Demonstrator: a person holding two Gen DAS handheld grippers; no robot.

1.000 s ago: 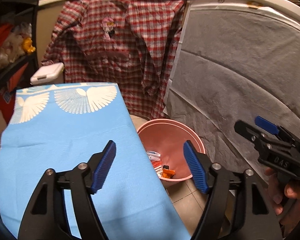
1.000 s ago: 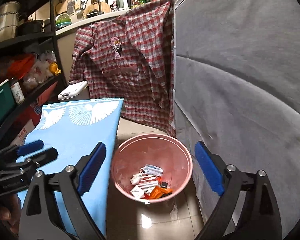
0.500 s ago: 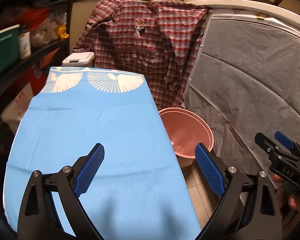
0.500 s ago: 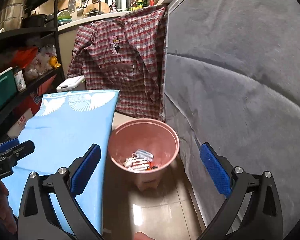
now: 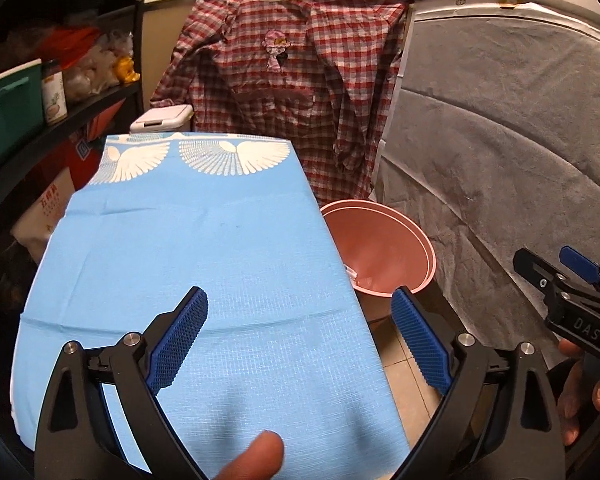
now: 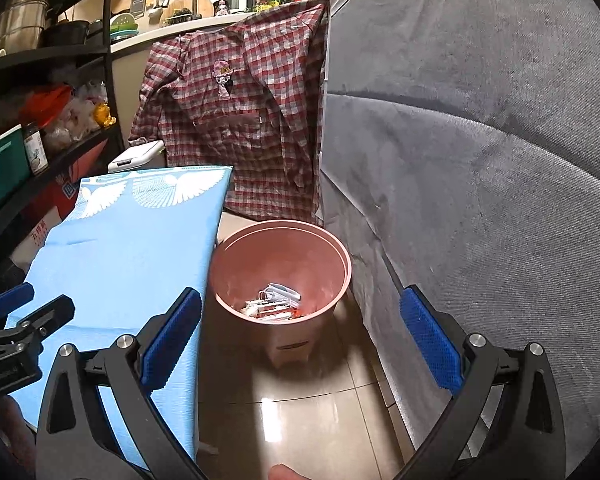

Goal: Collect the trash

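Left tool (image 5: 300, 338) withdrawn, "DAS" (perhaps) on right tool (image 5: 572, 300)

blue-covered table (image 5: 204, 264) bare on top, pink bin (image 6: 280, 276) wedged between table edge and grey draped panel (image 6: 480, 200), open tiled floor (image 6: 300, 408) in front, plaid shirt (image 6: 240, 120) hanging behind

Table and floor, as we find them

We list a table (image 5: 204, 264) under a blue cloth (image 6: 132, 248) printed with white wings, and a tiled floor (image 6: 300, 412) bearing one pink bin (image 6: 280, 276) of wrappers just beside it.
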